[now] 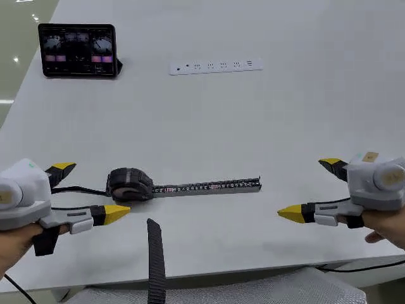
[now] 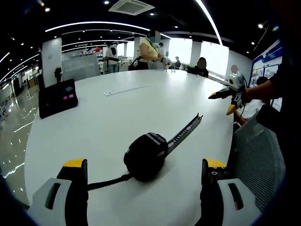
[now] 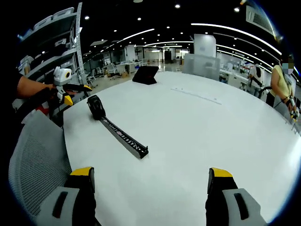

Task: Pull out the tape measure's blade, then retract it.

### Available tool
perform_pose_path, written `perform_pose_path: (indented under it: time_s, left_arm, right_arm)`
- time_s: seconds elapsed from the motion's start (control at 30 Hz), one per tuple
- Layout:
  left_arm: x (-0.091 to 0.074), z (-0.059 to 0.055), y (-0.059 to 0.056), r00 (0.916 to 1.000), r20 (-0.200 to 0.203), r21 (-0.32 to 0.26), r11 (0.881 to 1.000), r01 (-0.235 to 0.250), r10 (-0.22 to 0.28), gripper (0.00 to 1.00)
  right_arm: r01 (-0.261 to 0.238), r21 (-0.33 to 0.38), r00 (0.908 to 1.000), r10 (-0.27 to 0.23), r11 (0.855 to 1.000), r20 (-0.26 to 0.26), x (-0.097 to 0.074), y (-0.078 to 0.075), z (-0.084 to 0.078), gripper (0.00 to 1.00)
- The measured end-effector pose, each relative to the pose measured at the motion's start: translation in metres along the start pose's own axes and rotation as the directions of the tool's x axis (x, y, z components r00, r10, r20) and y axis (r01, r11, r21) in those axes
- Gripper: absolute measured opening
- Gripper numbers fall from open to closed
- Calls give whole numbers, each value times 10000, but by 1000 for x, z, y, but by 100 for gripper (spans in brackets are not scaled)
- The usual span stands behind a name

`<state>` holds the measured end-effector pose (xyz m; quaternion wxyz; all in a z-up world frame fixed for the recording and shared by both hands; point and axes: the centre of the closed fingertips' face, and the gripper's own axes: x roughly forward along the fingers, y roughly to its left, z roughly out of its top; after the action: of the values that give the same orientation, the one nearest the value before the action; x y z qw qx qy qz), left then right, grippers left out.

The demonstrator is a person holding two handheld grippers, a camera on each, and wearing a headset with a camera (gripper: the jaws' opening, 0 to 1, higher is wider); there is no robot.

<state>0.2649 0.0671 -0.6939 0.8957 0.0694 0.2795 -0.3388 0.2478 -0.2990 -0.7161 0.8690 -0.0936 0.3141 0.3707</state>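
Both grippers gape wide and empty; the tape measure case [image 1: 130, 185] lies at 3 o'clock just beside the left gripper [image 1: 95, 189], its blade [image 1: 209, 186] running on toward the farther right gripper [image 1: 305, 188].

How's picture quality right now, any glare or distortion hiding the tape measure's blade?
Head view: even light, sharp, no glare on the table; the tape measure and its blade read clearly. Left gripper view: fisheye bends the table edge, ceiling lights streak. Right gripper view: same bending, blade crisp.
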Motion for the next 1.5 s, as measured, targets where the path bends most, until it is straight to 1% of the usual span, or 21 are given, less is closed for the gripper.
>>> perform_pose_path:
  time_s: [0.03, 0.1, 0.17, 0.23, 0.3, 0.33, 0.37, 0.43, 0.57, 0.67, 0.7, 0.8, 0.9, 1.0, 1.07, 1.13, 1.23, 1.3, 1.4, 1.47, 1.5]
  left_arm:
    - [-2, -2, 1, 9999, 32, -50, 9999, -118, 118, 99]
    - [-5, -4, 0, 9999, 58, -176, 9997, -162, 163, 99]
    - [-8, -7, 0, 9995, 109, -156, 9995, -279, 281, 99]
    - [-12, -10, 1, 9993, 101, -164, 9992, -368, 369, 99]
    - [-16, -14, 2, 9990, 64, -164, 9989, -446, 447, 99]
    - [-17, -15, 3, 9988, 37, -158, 9987, -483, 484, 99]
    - [-19, -18, 3, 9988, 4, -170, 9987, -485, 485, 99]
    - [-22, -21, 3, 9988, -47, -176, 9987, -482, 481, 99]
    - [-27, -23, 3, 9989, -12, -207, 9987, -465, 465, 99]
    - [-28, -24, 3, 9988, 21, -155, 9987, -485, 486, 99]
    - [-28, -24, 3, 9988, 47, -162, 9987, -479, 479, 99]
    - [-29, -26, 4, 9986, -60, -197, 9984, -523, 522, 99]
    - [-28, -25, 5, 9985, -33, -226, 9982, -555, 555, 99]
    - [-28, -24, 7, 9982, -63, -24, 9982, -596, 595, 99]
    - [-28, -23, 7, 9986, 2, -143, 9985, -536, 536, 99]
    - [-28, -24, 8, 9985, -82, -123, 9984, -550, 549, 99]
    - [-27, -24, 9, 9983, -118, -289, 9979, -577, 574, 99]
    - [-27, -22, 10, 9981, -74, -217, 9979, -610, 608, 99]
    - [-28, -24, 11, 9972, -273, -165, 9974, -704, 700, 99]
    - [-27, -23, 9, 9979, -211, -279, 9977, -611, 605, 99]
    - [-27, -23, 9, 9977, -251, -222, 9977, -634, 629, 99]
  right_arm:
    - [10, -7, 9999, -10, 10000, -101, -2, 2, -4, 99]
    - [-27, 22, 10000, 27, 10000, -18, -6, 4, -7, 99]
    - [84, 169, 10000, -84, 9998, -19, -12, 4, -12, 99]
    - [171, 334, 9997, -176, 9993, 158, -17, 4, -13, 99]
    - [216, 230, 9997, -219, 9995, 127, -22, 5, -16, 99]
    - [278, 65, 9993, -280, 9996, 249, -24, 5, -15, 99]
    - [329, 95, 9991, -332, 9994, 248, -27, 4, -16, 99]
    - [426, 103, 9990, -428, 9990, 116, -31, 2, -22, 99]
    - [588, 234, 9981, -592, 9980, 159, -39, 0, -28, 99]
    - [689, 394, 9976, -687, 9968, -50, -43, -1, -37, 99]
    - [829, 528, 9966, -829, 9952, -29, -44, -3, -38, 99]
    - [896, 604, 9960, -894, 9941, -55, -48, -4, -42, 99]
    - [963, 666, 9954, -959, 9931, -85, -51, -7, -44, 99]
    - [973, 575, 9952, -965, 9936, -173, -53, -7, -44, 99]
    - [944, 599, 9953, -931, 9937, -247, -55, -7, -44, 99]
    - [921, 618, 9955, -905, 9938, -269, -56, -7, -45, 99]
    - [930, 598, 9955, -915, 9939, -264, -57, -8, -44, 99]
    - [928, 535, 9955, -915, 9942, -265, -58, -8, -43, 99]
    - [876, 545, 9959, -862, 9947, -273, -58, -7, -43, 99]
    - [828, 382, 9961, -815, 9958, -332, -57, -6, -43, 99]
    - [832, 345, 9960, -820, 9959, -352, -57, -6, -43, 99]
